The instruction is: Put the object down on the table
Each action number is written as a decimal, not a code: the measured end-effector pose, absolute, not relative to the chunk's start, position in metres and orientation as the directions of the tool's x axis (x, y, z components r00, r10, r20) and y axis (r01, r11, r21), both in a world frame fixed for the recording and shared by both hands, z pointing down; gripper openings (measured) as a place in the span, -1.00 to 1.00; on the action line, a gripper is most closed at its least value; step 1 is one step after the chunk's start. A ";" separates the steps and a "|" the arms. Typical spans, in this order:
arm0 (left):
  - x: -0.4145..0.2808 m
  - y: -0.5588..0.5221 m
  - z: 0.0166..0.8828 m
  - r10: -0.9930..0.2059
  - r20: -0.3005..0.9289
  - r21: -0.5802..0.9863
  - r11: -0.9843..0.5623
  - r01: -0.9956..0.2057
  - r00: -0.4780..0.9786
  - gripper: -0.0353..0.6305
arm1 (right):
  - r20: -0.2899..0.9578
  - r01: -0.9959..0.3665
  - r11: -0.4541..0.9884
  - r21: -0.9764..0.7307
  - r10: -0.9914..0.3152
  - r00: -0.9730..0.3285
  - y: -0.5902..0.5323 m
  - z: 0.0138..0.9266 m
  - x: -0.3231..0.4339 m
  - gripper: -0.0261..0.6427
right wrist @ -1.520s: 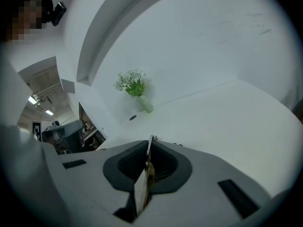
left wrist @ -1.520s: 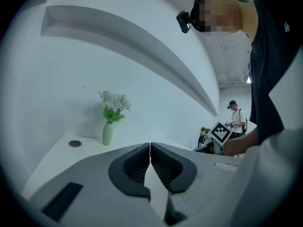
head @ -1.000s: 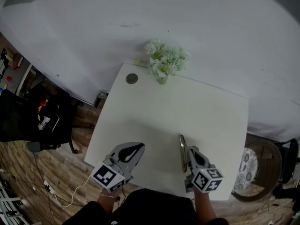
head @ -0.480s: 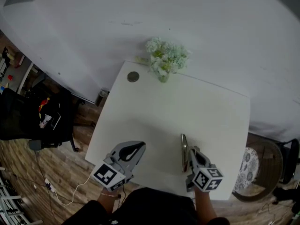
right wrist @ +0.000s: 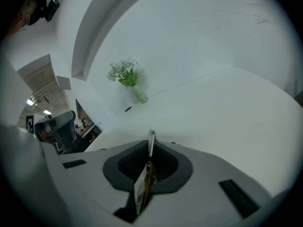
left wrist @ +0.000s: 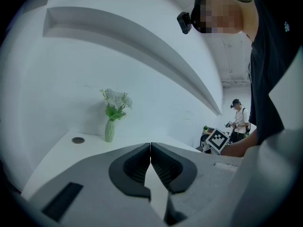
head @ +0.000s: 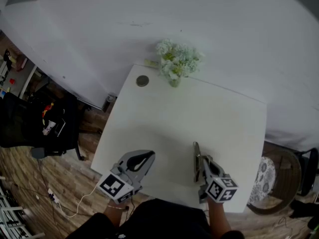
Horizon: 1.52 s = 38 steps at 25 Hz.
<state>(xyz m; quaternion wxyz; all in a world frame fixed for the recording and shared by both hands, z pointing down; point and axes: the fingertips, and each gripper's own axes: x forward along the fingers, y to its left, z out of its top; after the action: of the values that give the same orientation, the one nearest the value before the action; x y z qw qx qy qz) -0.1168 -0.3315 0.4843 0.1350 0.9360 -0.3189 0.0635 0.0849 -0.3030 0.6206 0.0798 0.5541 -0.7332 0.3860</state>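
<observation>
A thin flat object (head: 196, 156) stands on edge between the jaws of my right gripper (head: 202, 163), above the near right part of the white table (head: 229, 118). In the right gripper view the right gripper (right wrist: 150, 148) is shut on this thin object (right wrist: 145, 186), whose metallic edge sticks out past the fingertips. My left gripper (head: 148, 156) hovers over the table's near left part. The left gripper view shows the left gripper (left wrist: 150, 145) with its jaws shut on nothing.
A vase of pale flowers (head: 174, 63) and a small dark round disc (head: 142, 80) sit at the table's far edge by the white wall. A black office chair (head: 35, 128) stands left of the table, a round stool (head: 276, 178) right. A person (left wrist: 241, 119) stands far behind.
</observation>
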 end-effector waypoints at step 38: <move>-0.116 -0.305 0.476 -0.558 0.192 0.198 -0.784 -0.589 0.807 -0.89 | 0.540 -0.921 0.057 -0.386 -0.795 -0.275 -0.285 0.613 0.112 -0.54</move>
<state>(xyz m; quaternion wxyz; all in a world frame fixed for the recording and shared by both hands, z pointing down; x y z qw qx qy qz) -0.1164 -0.3051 0.4759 0.1247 0.9424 -0.3041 0.0615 0.1124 -0.2849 0.6129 0.0916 0.5951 -0.7210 0.3430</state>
